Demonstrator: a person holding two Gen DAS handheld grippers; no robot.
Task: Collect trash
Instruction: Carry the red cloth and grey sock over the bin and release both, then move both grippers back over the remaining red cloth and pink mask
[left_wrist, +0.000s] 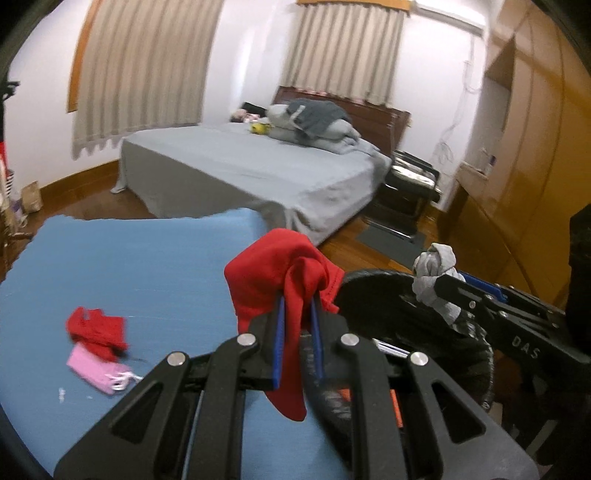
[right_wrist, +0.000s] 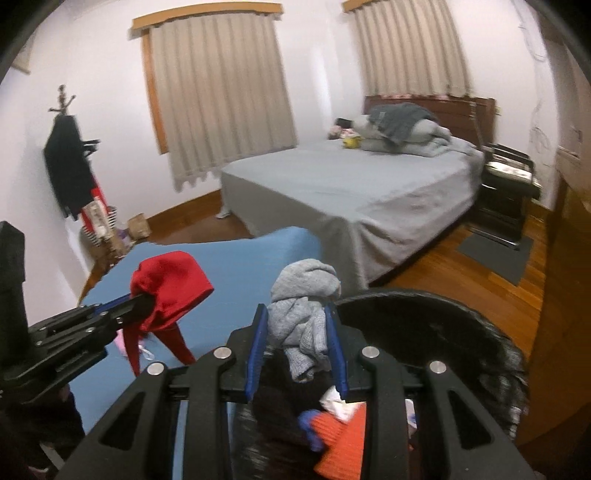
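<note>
My left gripper (left_wrist: 297, 306) is shut on a red cloth (left_wrist: 280, 273) and holds it above the right edge of the blue table (left_wrist: 129, 266), beside the black bin (left_wrist: 373, 291). It also shows in the right wrist view (right_wrist: 147, 295) with the red cloth (right_wrist: 170, 288). My right gripper (right_wrist: 297, 317) is shut on a grey cloth (right_wrist: 303, 306) over the bin's rim (right_wrist: 424, 299); in the left wrist view the grey cloth (left_wrist: 432, 269) hangs from it (left_wrist: 439, 280). The bin holds an orange piece (right_wrist: 343, 443) and white scraps. Another red cloth (left_wrist: 98, 330) and a pink cloth (left_wrist: 96, 369) lie on the table.
A bed with a grey sheet (left_wrist: 251, 170) stands behind the table. A black chair (left_wrist: 410, 184) and a dark mat (left_wrist: 391, 240) are on the wooden floor at right. A wooden wardrobe (left_wrist: 535, 147) fills the right side. A coat stand (right_wrist: 70, 162) is at the left wall.
</note>
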